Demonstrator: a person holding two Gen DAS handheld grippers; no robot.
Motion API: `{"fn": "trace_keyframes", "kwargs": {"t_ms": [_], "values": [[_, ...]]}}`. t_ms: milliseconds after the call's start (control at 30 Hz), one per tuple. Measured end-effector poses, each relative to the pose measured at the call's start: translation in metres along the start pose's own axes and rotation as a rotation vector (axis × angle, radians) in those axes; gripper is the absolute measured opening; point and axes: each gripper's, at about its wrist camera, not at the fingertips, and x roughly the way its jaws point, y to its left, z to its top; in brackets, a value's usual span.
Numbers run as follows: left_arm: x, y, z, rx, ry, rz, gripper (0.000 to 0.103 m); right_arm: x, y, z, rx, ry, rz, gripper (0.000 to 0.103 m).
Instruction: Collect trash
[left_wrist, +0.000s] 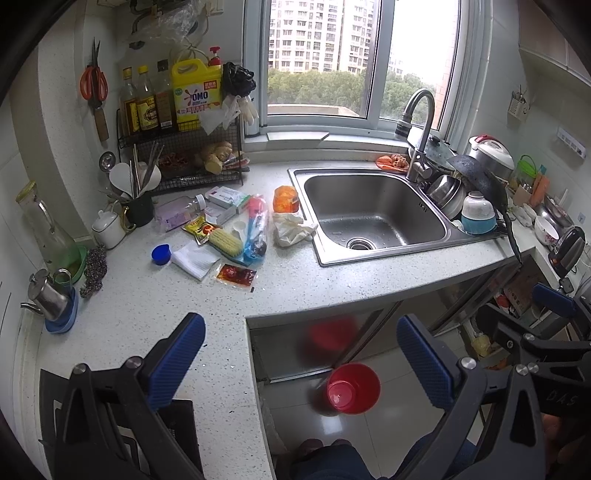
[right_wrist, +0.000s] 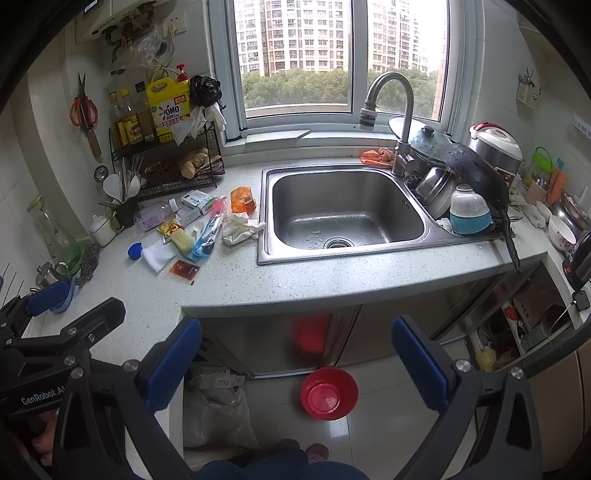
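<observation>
Trash lies on the speckled counter (left_wrist: 295, 284) left of the sink: a red sauce packet (left_wrist: 236, 275), a white folded napkin (left_wrist: 195, 258), a blue cap (left_wrist: 160, 254), a crumpled white tissue (left_wrist: 291, 229), an orange wrapper (left_wrist: 285, 199), an empty plastic bottle (left_wrist: 181, 212) and a blue plastic bag (left_wrist: 255, 229). The same pile shows in the right wrist view, with the sauce packet (right_wrist: 184, 268) and the tissue (right_wrist: 240, 225). A red bin (left_wrist: 352, 387) stands on the floor below, also in the right wrist view (right_wrist: 328, 393). My left gripper (left_wrist: 301, 362) is open and empty. My right gripper (right_wrist: 295, 363) is open and empty.
A steel sink (left_wrist: 373, 214) with a tap (left_wrist: 421, 133) sits mid-counter. Dishes and a black wok (left_wrist: 476, 177) stack at its right. A wire rack (left_wrist: 181, 147) with bottles stands at the back left. A white bag (right_wrist: 218, 406) sits on the floor by the cabinet.
</observation>
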Motion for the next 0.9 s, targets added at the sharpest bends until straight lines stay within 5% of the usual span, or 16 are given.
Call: {"fn": "trace_keyframes", "kwargs": {"t_ms": [900], "values": [[-0.0022,0.0031,0.0013,0.001,-0.003,-0.002,0.103,0.0,0.0005,-0.0005,-0.008,-0.005,-0.003,0.103]]}}
